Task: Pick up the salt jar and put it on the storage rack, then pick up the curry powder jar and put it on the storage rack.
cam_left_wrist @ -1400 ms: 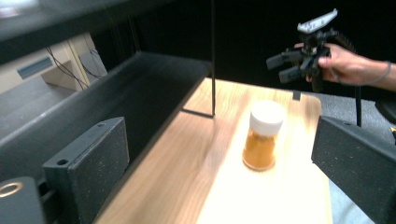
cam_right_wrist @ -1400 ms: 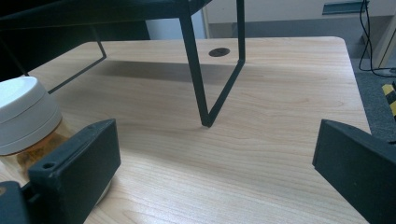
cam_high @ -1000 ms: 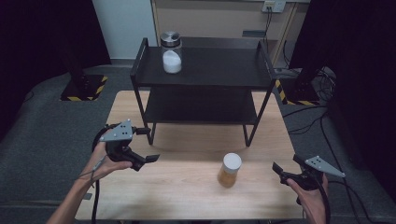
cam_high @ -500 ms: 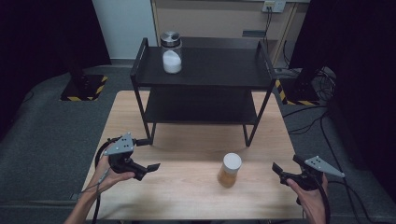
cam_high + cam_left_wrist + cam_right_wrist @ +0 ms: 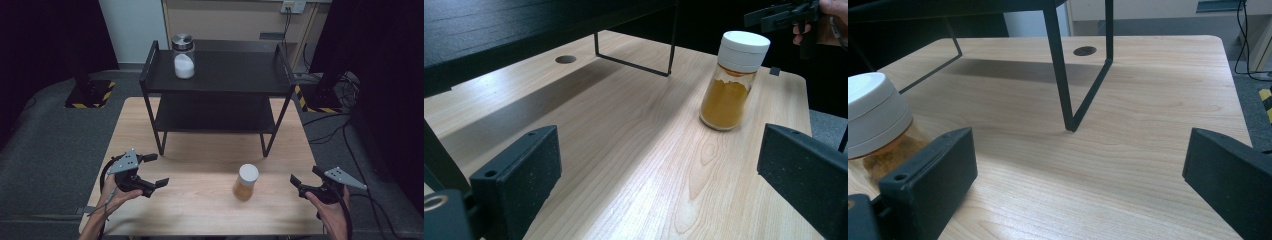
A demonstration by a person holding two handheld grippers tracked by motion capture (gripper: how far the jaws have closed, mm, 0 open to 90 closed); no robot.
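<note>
Standing between open jaws: spice jar

Light wooden table, grain running lengthwise, round cable hole near the far edge. Black two-tier metal shelf unit stands on the far half of the table. Floor is grey carpet. Yellow-and-black hazard-striped base plates sit on the floor at both sides. Pale wall behind, with a beige panel carrying a socket and hanging cables. Surroundings at left and right are dark
</note>
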